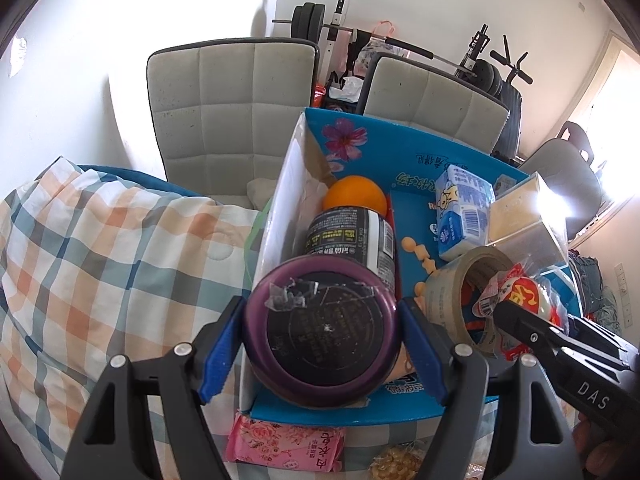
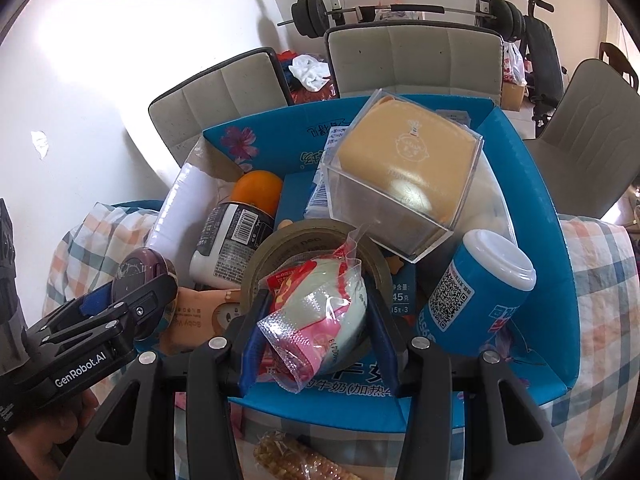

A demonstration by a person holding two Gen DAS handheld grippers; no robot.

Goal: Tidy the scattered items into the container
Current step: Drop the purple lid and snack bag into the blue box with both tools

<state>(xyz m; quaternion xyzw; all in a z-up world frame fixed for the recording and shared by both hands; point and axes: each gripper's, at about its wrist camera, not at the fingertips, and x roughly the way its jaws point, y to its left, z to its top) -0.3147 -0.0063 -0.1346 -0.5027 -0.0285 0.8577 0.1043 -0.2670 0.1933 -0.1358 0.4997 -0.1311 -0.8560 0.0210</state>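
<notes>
My left gripper (image 1: 322, 344) is clamped on a purple-lidded bottle (image 1: 324, 332), low in the centre of its frame, over the left side of the blue cardboard box (image 1: 416, 152). My right gripper (image 2: 316, 316) pinches a sealed snack packet (image 2: 320, 308) (crinkly plastic) above a tape roll (image 2: 304, 236) inside that box, bottom centre.

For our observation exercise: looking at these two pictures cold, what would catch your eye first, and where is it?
First the big blue cardboard box, crammed with items on a checked cloth. Close up, the left gripper clamps a round purple-lidded jar over the box's left end, while the right gripper pinches a clear plastic snack packet above a brown roll of packing tape. A bright orange fruit glows at the box's far corner.
</notes>
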